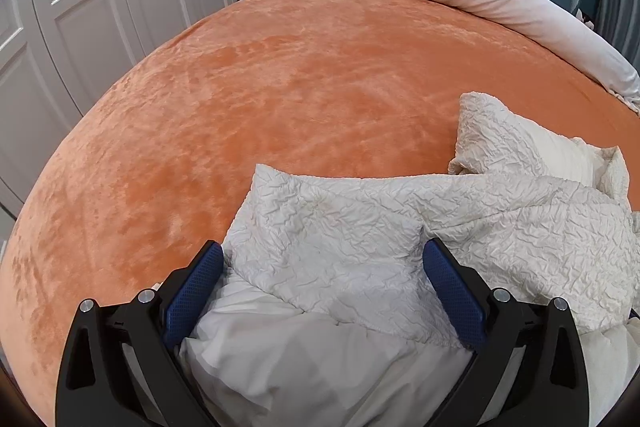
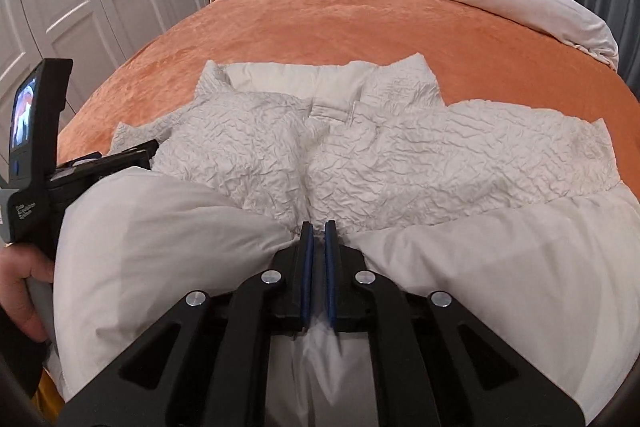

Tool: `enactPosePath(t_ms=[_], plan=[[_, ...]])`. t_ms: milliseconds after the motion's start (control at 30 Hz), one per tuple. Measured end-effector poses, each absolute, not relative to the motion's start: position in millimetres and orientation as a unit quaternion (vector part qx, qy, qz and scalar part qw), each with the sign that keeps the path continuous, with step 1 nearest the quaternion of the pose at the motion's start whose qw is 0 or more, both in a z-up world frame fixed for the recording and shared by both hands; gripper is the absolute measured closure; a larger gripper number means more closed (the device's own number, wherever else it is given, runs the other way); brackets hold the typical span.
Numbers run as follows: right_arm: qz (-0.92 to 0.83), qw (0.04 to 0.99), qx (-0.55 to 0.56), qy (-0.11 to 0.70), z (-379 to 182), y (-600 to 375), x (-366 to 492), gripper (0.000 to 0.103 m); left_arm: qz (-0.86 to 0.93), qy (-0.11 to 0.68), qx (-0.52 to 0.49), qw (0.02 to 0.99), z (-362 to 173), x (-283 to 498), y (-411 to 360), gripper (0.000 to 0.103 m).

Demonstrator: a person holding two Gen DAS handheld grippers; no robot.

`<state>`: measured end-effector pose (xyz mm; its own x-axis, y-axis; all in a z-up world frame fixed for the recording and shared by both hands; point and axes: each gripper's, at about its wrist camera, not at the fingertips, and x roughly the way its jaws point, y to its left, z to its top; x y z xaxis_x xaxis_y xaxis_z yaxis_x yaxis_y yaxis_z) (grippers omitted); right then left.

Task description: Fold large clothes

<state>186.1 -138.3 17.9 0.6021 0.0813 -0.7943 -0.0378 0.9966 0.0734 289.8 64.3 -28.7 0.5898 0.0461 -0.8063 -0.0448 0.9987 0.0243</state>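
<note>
Your white puffer jacket (image 2: pixel 360 155) lies spread on the orange bedspread (image 2: pixel 320 27), collar away from you. Your right tool (image 2: pixel 319 227) is pinched nearly closed on a fold of its smooth lining. Your left tool (image 1: pixel 323 255) gapes wide, straddling a crinkled sleeve. Its handle reads "Data Acquisition System".

The jacket (image 2: pixel 400 163) is cut off at the lower edge of both views, its hem unseen. In the right wrist view, the left gripper (image 2: pixel 132 155) is largely hidden behind fabric; its fingers cannot be made out.
</note>
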Motion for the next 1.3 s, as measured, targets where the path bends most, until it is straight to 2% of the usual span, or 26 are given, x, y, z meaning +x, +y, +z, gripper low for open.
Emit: enactPosePath(t_ms=[200,300,433,567,667,733,900,967,1000,1033,1100,1200,1300], plan=[[0.031,0.893,0.001,0.449,21,-132,184,0.099,0.032,0.452,0.004,0.891,-14,278,67,0.005],[0.025,0.889,0.022,0.456,45,-138,169,0.095,0.013,0.435,-0.036,0.900,15,245,88,0.006],[0.041,0.883,0.055,0.464,69,-146,120,0.095,-0.015,0.434,-0.108,0.894,42,197,138,0.005],[0.044,0.867,0.078,0.490,61,-148,78,0.095,-0.004,0.474,-0.245,0.846,19,172,200,0.005],[0.042,0.859,0.062,0.506,45,-143,70,0.097,-0.005,0.515,-0.302,0.802,-16,168,214,0.005],[0.043,0.858,0.040,0.511,36,-137,70,0.098,-0.010,0.508,-0.291,0.811,-23,165,208,0.006],[0.044,0.852,0.023,0.522,22,-133,81,0.099,-0.040,0.510,-0.175,0.841,-20,167,166,0.008],[0.050,0.845,0.040,0.531,21,-138,87,0.099,-0.079,0.515,-0.186,0.833,-17,166,157,0.032],[0.054,0.839,0.055,0.539,20,-142,90,0.099,-0.098,0.518,-0.196,0.827,-13,165,153,0.053],[0.058,0.834,0.065,0.545,19,-144,91,0.099,-0.108,0.514,-0.201,0.827,-5,163,149,0.065],[0.071,0.819,0.093,0.562,15,-154,98,0.099,-0.129,0.494,-0.211,0.833,17,158,147,0.083],[0.077,0.810,0.102,0.572,10,-157,100,0.100,-0.162,0.461,-0.226,0.843,56,144,133,0.093],[0.070,0.820,0.077,0.563,7,-151,97,0.100,-0.203,0.428,-0.223,0.852,101,132,109,0.095]])
